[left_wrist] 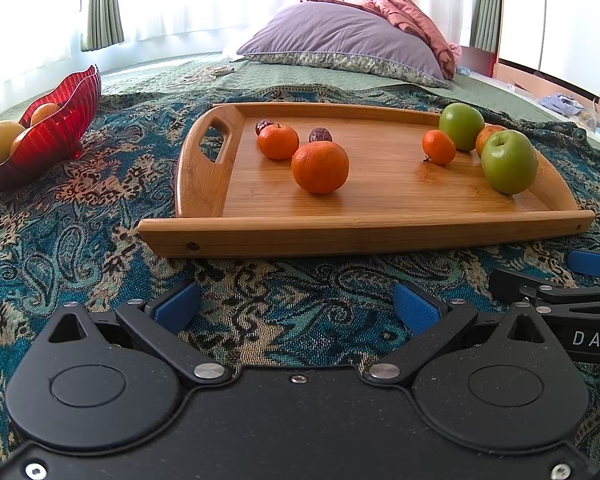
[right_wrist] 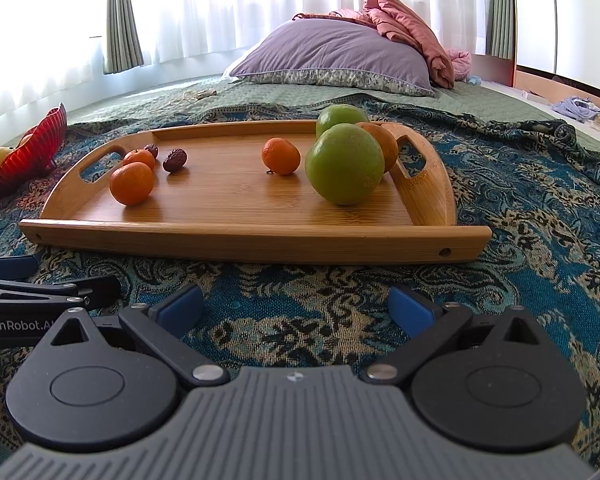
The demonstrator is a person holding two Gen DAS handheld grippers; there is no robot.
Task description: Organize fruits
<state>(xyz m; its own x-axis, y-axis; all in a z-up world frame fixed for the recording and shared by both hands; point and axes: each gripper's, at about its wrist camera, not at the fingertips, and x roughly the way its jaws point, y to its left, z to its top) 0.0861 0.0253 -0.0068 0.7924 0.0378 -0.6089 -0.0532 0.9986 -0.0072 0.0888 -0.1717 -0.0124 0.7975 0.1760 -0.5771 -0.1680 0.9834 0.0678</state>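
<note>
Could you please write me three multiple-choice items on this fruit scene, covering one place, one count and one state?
1. Where is the red bowl?
A. left of the tray
B. on the tray
C. on the pillow

2. How many green apples are on the tray?
A. one
B. two
C. four

3. How is the left gripper?
A. shut on an orange
B. shut on a date
C. open, holding nothing

Answers:
1 A: it sits on the patterned blanket past the tray's left handle.
2 B: a near apple and a far apple.
3 C: only blanket shows between its pads.
</note>
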